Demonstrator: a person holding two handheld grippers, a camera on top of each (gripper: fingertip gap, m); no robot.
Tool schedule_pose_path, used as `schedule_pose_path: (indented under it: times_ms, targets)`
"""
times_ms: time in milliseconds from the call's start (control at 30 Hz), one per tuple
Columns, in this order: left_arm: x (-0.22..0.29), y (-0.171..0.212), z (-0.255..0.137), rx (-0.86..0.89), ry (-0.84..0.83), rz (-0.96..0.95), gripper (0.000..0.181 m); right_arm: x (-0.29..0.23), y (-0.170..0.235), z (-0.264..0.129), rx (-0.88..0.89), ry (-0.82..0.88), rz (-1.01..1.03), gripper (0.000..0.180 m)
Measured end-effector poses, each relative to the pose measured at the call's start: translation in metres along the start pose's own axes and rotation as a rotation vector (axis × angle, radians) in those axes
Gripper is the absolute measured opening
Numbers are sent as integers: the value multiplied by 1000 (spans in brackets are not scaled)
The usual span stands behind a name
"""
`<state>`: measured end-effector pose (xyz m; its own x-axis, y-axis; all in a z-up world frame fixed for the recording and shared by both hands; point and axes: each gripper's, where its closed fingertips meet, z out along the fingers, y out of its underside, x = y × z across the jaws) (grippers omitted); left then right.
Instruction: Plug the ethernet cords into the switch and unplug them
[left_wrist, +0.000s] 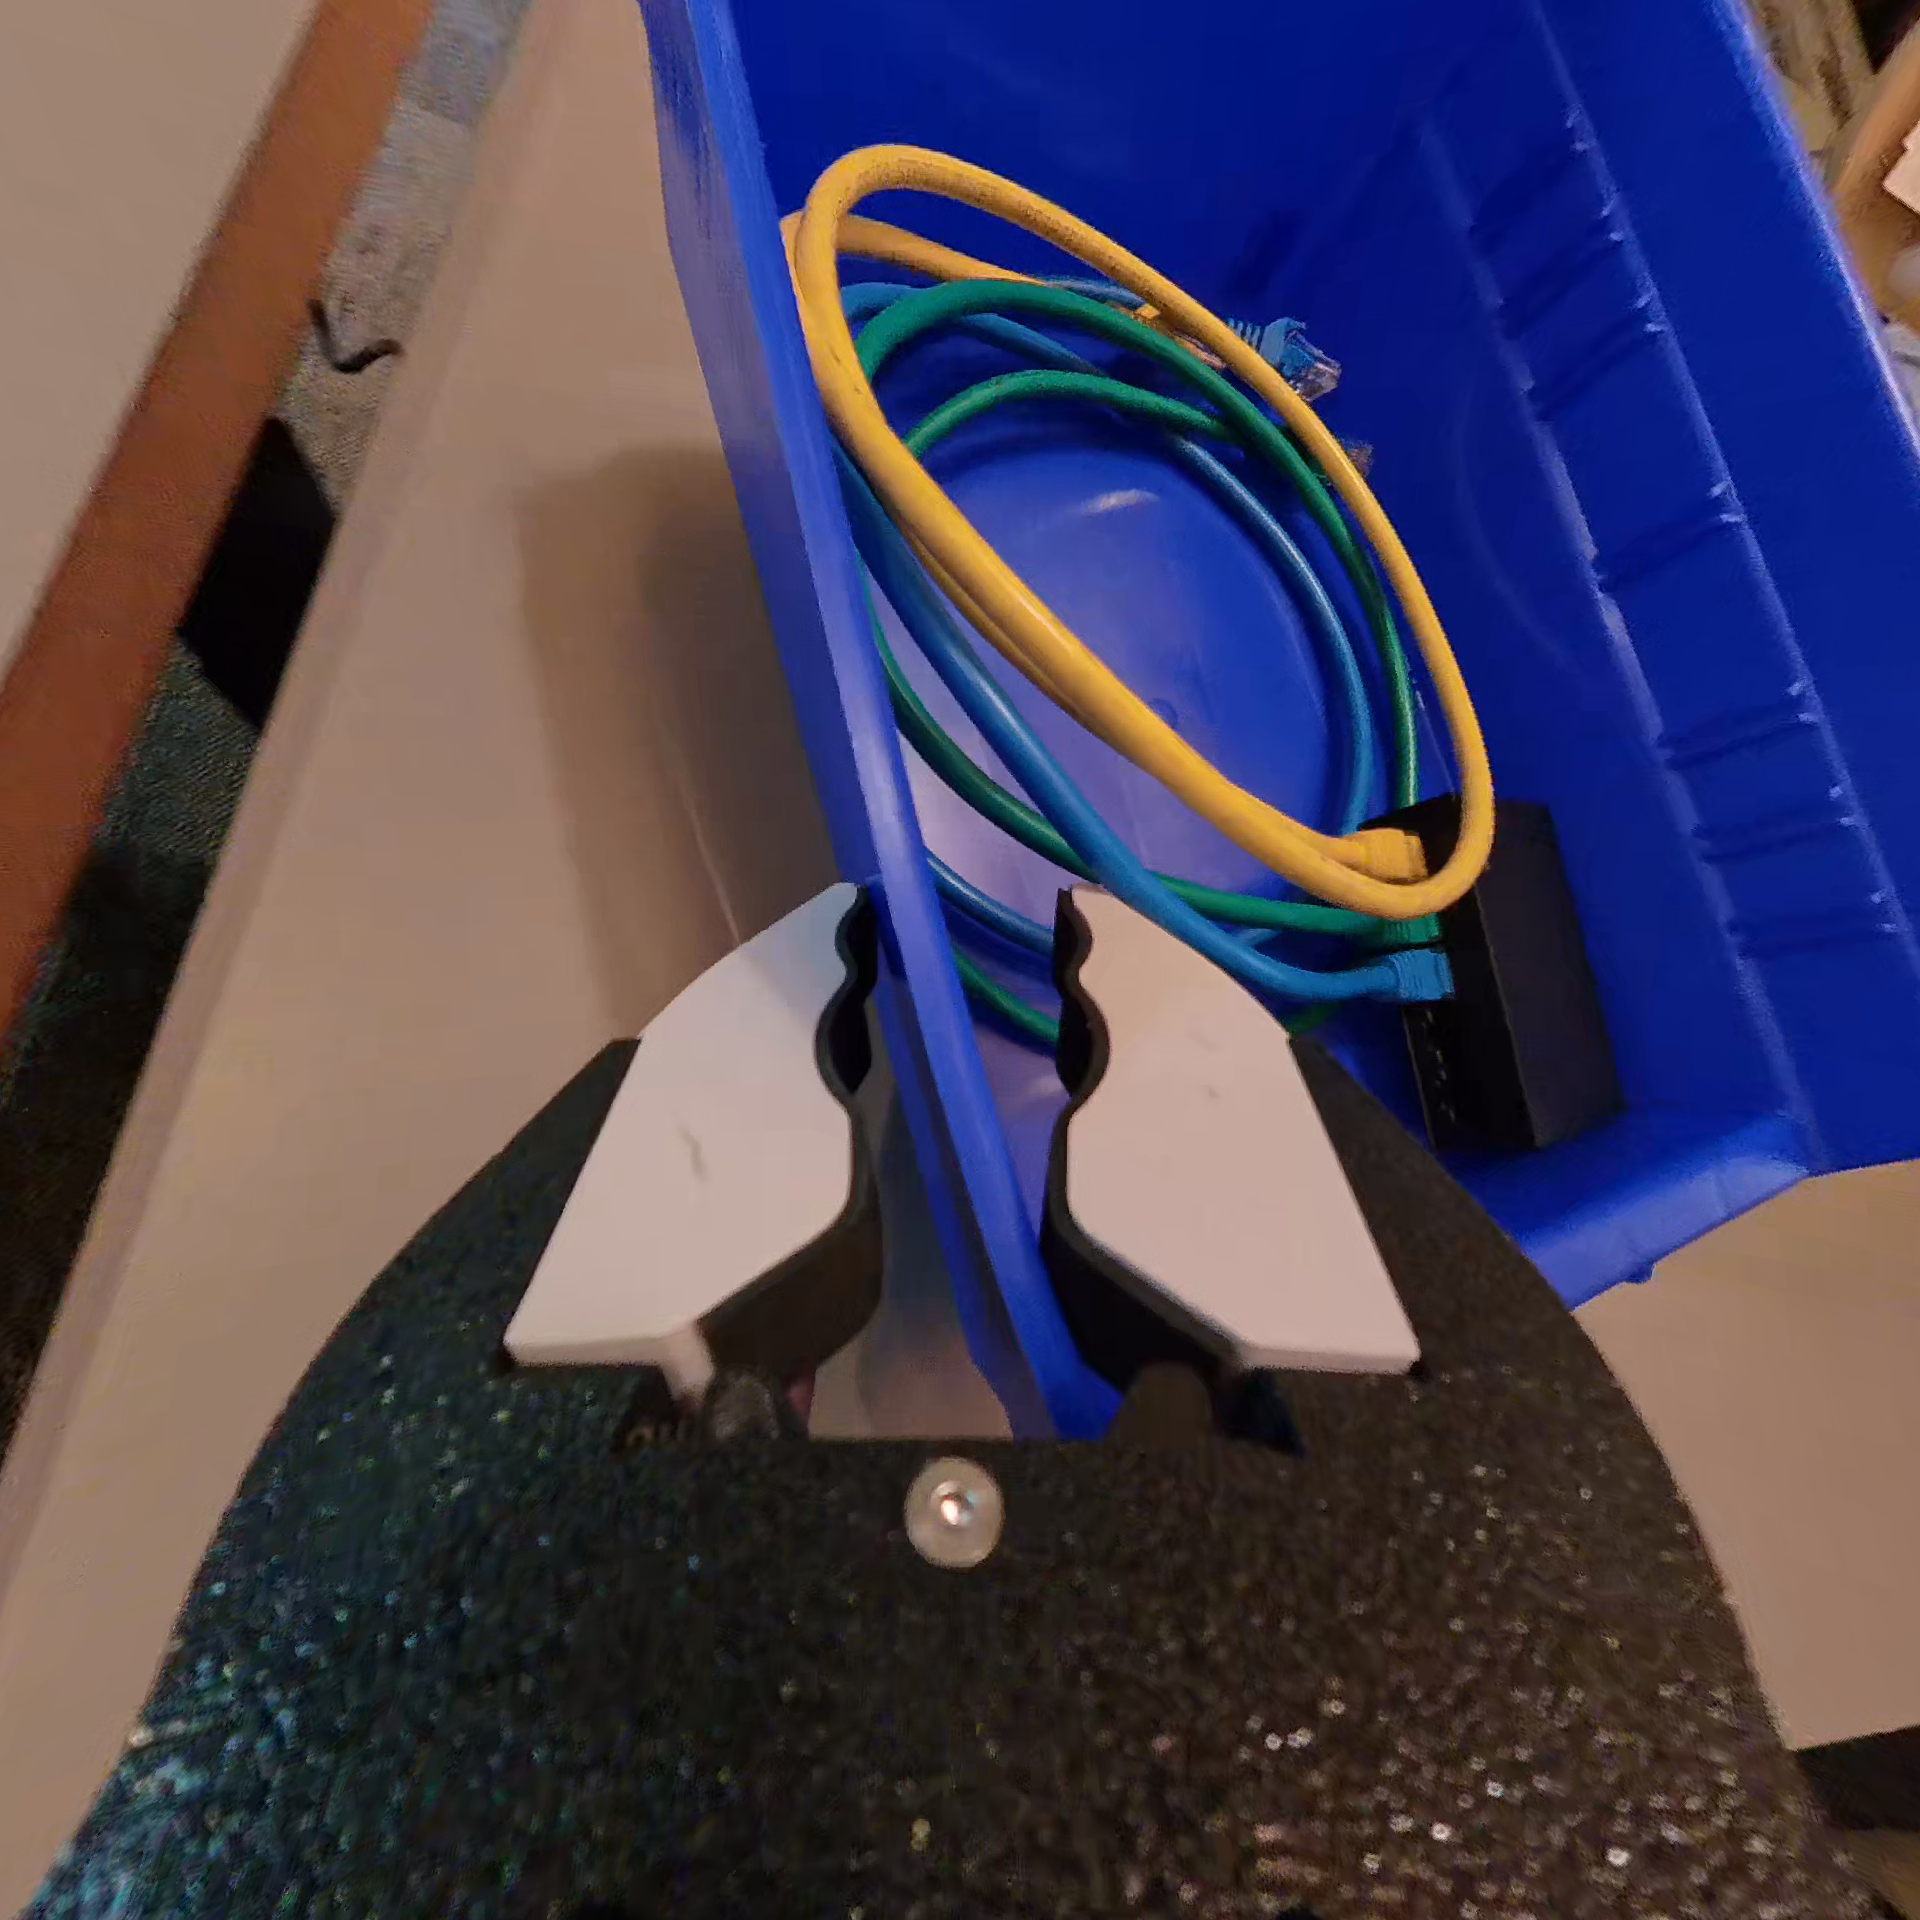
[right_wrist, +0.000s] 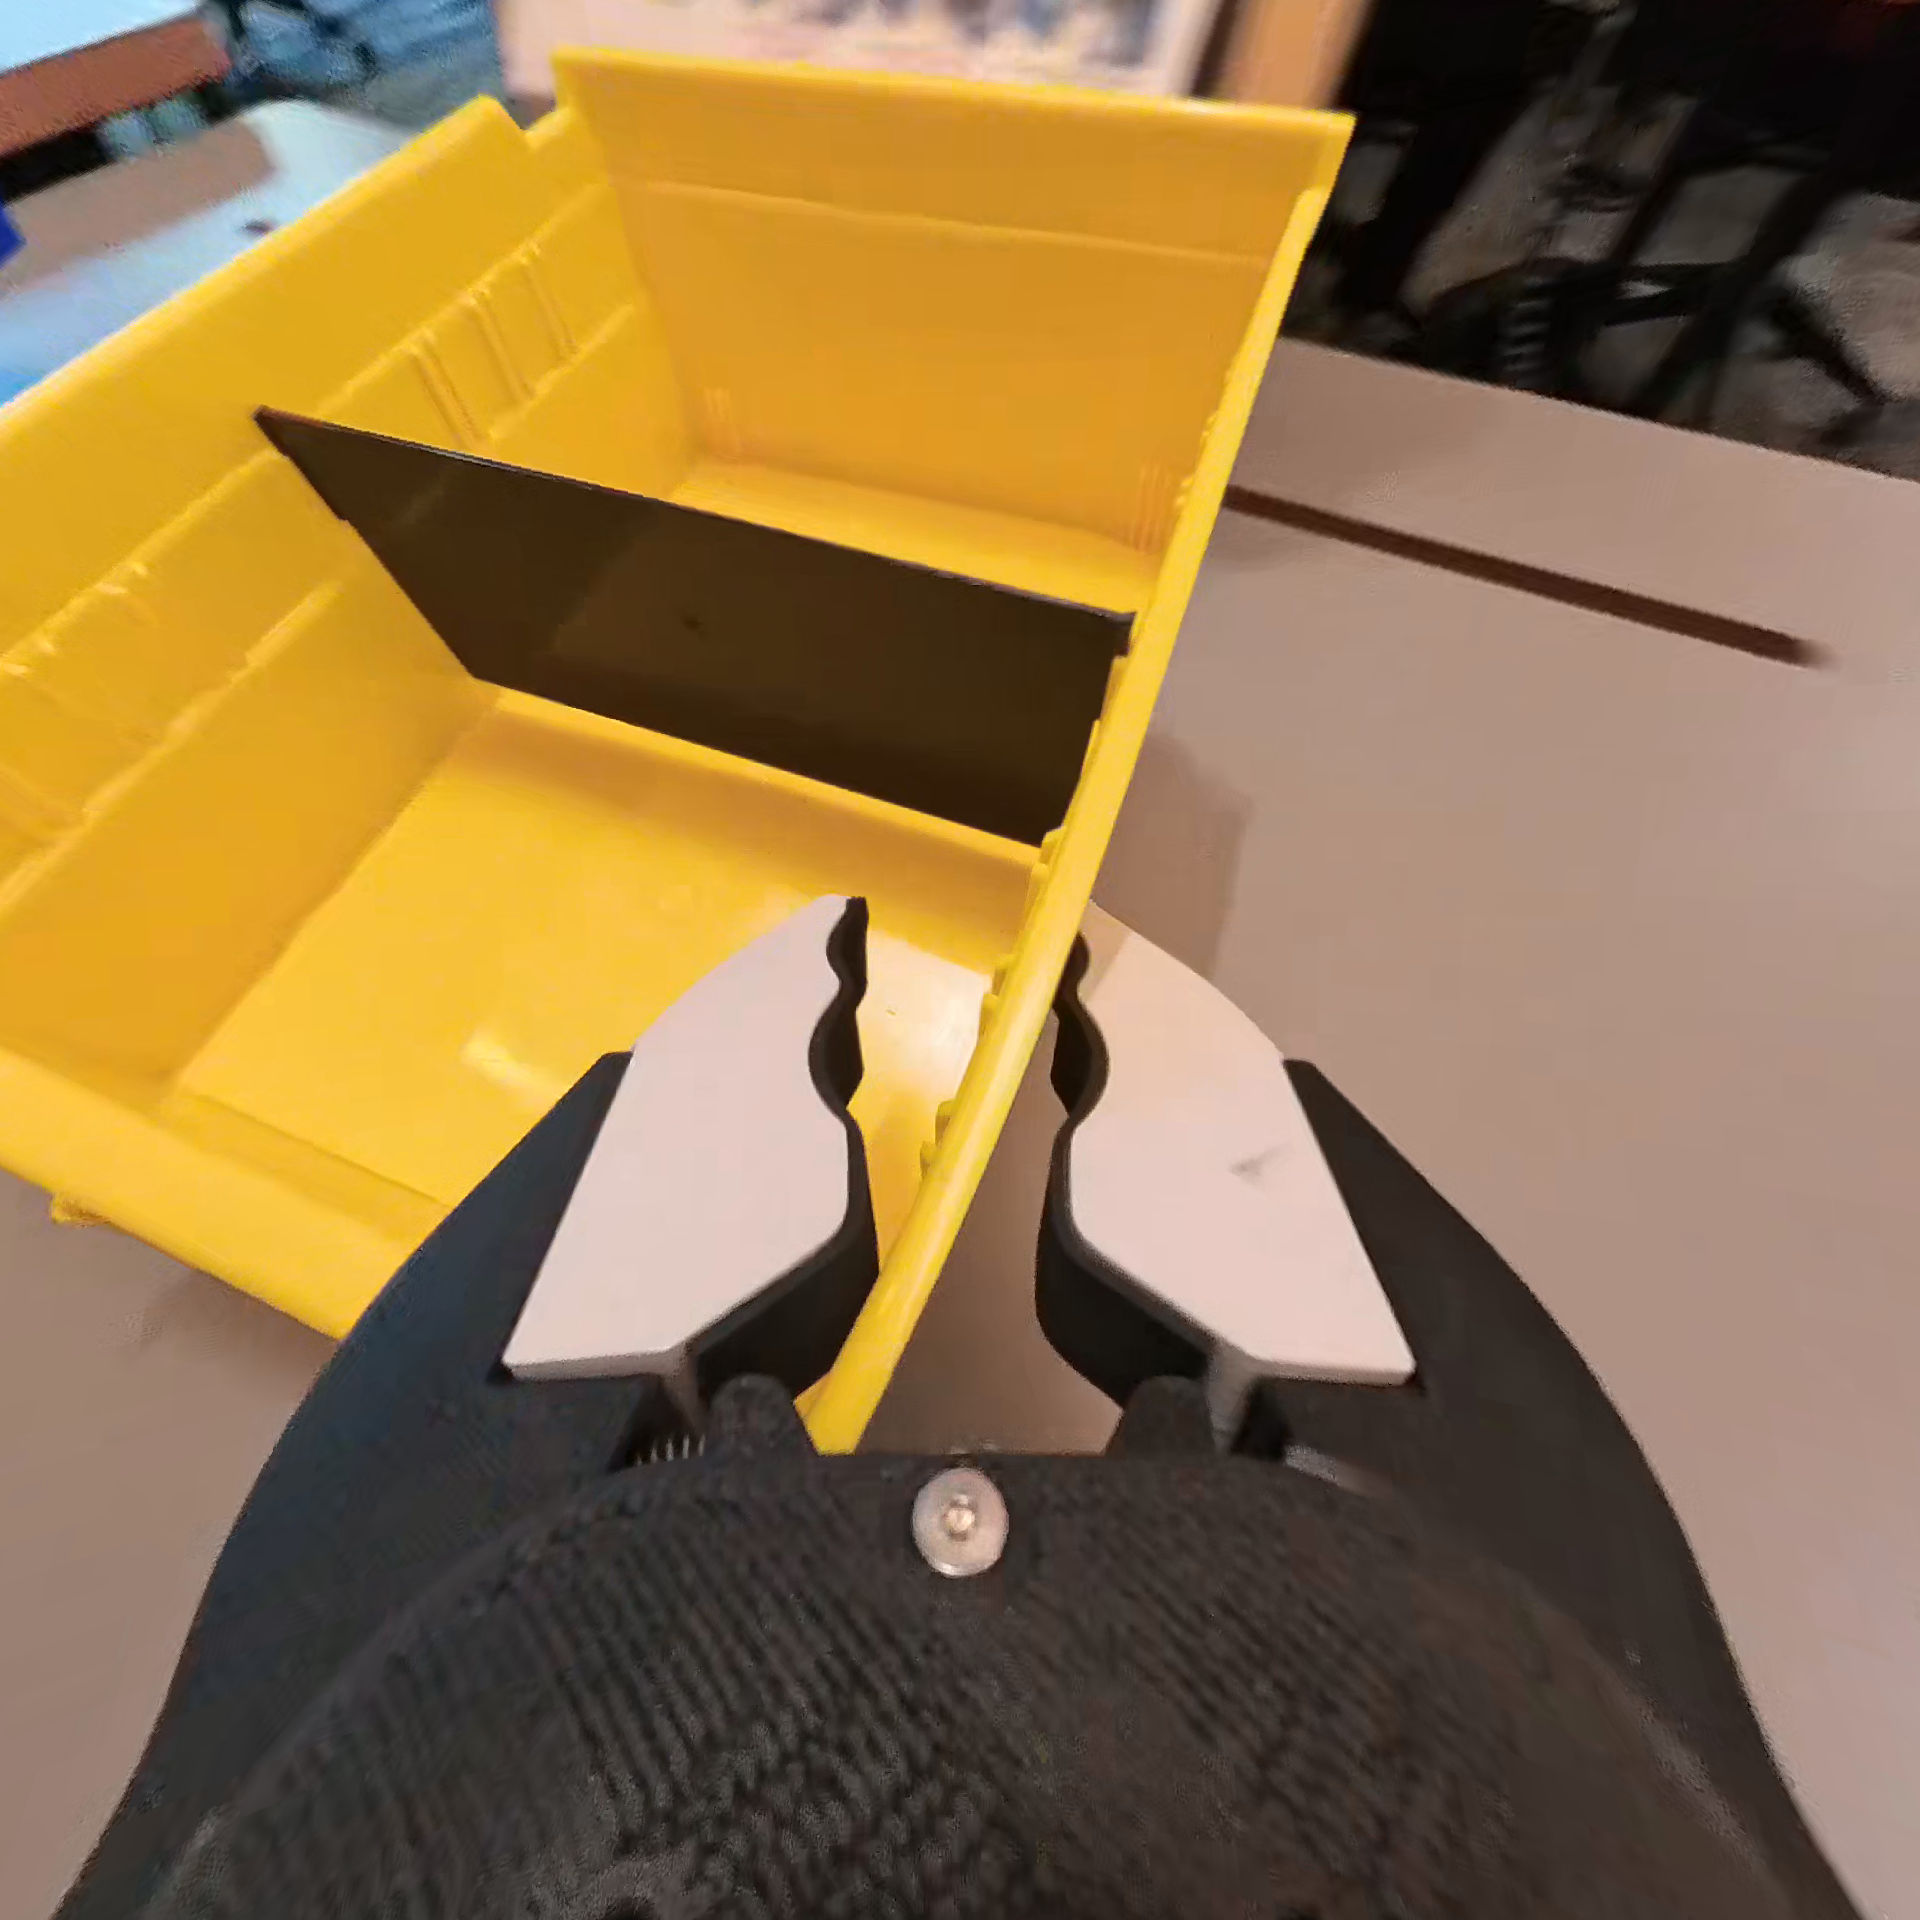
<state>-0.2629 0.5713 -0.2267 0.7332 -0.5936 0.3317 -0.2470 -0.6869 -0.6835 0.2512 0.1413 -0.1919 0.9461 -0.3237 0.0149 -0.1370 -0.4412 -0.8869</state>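
The left hand-held gripper (left_wrist: 961, 904) straddles the side wall of a deep blue plastic bin (left_wrist: 1714, 582), its jaws narrowly parted with the wall between them; whether the pads actually press the wall cannot be told. Inside the bin, at about 4 o'clock in the left wrist view, lies the small black rectangular switch (left_wrist: 1507, 977). Three thin ethernet cords sit plugged into its long face: a yellow cord (left_wrist: 1091, 665), a green cord (left_wrist: 1039, 810) and a light blue cord (left_wrist: 1060, 821). They loop in loose coils towards 12 o'clock, where their free clear-tipped plugs (left_wrist: 1299, 358) rest.

The right hand-held gripper (right_wrist: 961, 914) likewise stands narrowly apart around the right wall of a yellow plastic bin (right_wrist: 312, 582) with a black divider panel (right_wrist: 727, 623), which rests on the grey bench (right_wrist: 1507, 883).

The cords look light, limp and springy, so a grip on the cable would likely slide. Better to pinch the moulded boot just behind each plug. The switch seems light enough to drag along, so it probably needs bracing.
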Motion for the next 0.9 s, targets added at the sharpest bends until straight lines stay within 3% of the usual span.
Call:
schedule_pose_path:
  times_ms: [133,333,533,900]
  targets:
    - [29,-5,39,-35,64,38,33,99,9,-36,45,169,110,35]
    - [64,-7,88,-99,178,77,33,198,44,-45,-7,305,199,35]
    - [75,-12,109,-150,185,196,33,223,64,-24,-69,276,183,35]
    - [93,-24,132,-189,231,257,34,253,58,17,-82,202,134,37]
